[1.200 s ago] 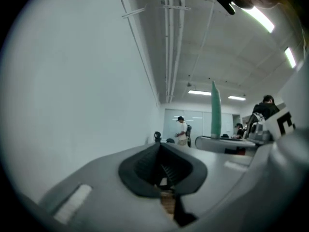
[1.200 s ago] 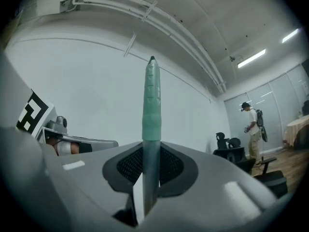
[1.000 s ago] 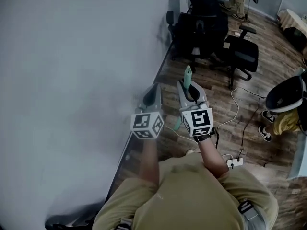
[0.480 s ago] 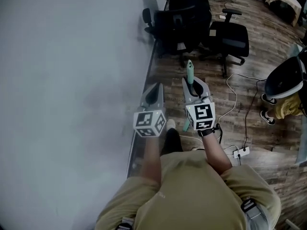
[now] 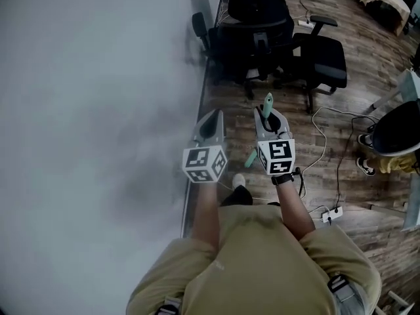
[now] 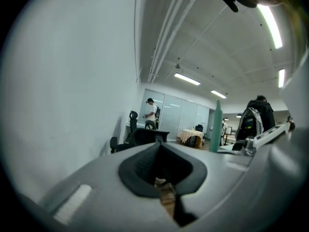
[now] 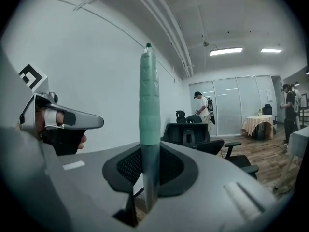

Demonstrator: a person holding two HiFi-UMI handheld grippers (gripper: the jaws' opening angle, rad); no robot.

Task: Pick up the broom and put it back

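The broom's green handle [image 5: 268, 102] stands upright between the jaws of my right gripper [image 5: 269, 115], which is shut on it; another stretch of the handle [image 5: 251, 157] shows below that gripper. In the right gripper view the handle [image 7: 149, 100] rises through the pads of my right gripper [image 7: 147, 153]. The broom's head is hidden. My left gripper [image 5: 211, 120] is beside it on the left, close to the white wall [image 5: 92, 110], shut with nothing in it. The left gripper view shows my left gripper [image 6: 161, 149] with its jaws together and the handle [image 6: 215, 124] off to the right.
Black office chairs [image 5: 262, 38] [image 5: 323, 59] stand ahead against the wall. A white cable and power strip [image 5: 333, 212] lie on the wood floor at the right. A seated person's shoes [image 5: 364, 164] are at the far right. A person [image 7: 203, 105] stands far down the room.
The person has walked forward along the wall, so the chairs are nearer. Both grippers kept their pose, the right one still holding the broom upright.
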